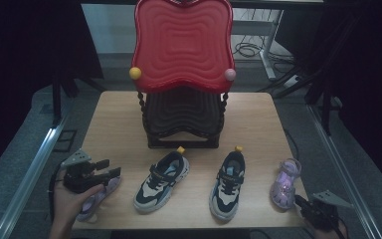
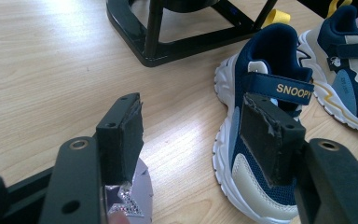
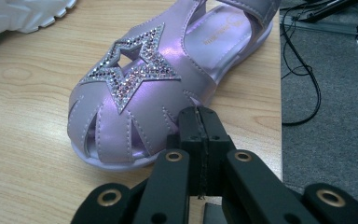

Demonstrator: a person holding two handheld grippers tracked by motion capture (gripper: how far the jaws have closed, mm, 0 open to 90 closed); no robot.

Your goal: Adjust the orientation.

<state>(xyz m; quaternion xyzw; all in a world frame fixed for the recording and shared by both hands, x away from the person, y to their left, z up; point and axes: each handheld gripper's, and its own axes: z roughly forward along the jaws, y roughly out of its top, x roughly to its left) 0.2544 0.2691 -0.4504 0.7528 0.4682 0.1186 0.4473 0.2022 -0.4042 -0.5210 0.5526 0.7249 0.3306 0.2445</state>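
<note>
On the table's left front corner we hold our left gripper with jaws spread wide above one purple star sandal, gripping nothing. Our right gripper sits clenched and empty just before the matching sandal at the right front edge. Both sandals look light and soft-strapped with a slick upper, so we judge the firmer heel strap or sole edge the best hold.

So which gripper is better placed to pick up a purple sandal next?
Left. The left gripper has its jaws open right over the left purple sandal. The right gripper is shut, just in front of the right purple sandal.
</note>
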